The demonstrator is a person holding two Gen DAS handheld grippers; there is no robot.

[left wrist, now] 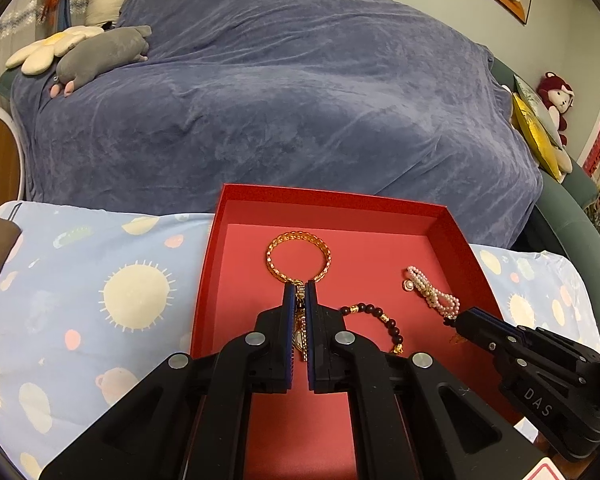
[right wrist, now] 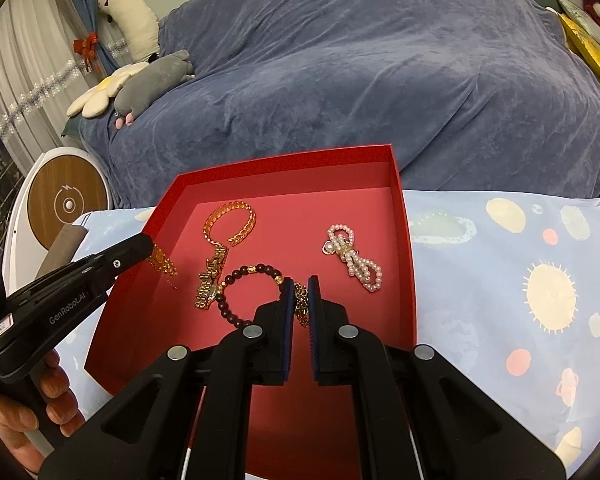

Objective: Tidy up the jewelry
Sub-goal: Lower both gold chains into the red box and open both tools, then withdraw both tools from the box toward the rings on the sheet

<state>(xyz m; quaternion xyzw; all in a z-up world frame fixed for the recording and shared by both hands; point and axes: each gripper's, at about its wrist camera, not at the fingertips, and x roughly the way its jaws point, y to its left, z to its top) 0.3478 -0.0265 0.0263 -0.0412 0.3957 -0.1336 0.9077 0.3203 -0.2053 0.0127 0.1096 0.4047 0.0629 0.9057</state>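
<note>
An open red box lies on a space-print cloth. Inside it are a gold leaf bracelet, a gold watch, a dark bead bracelet and a pearl bracelet. My left gripper hovers over the box's left side, shut on a short gold chain that dangles from its tips. My right gripper is low over the box's near middle, shut on another gold chain.
The cloth spreads to both sides of the box. Behind it is a sofa under a blue cover with plush toys. A round wood-faced device stands at the left. A hand grips the left tool.
</note>
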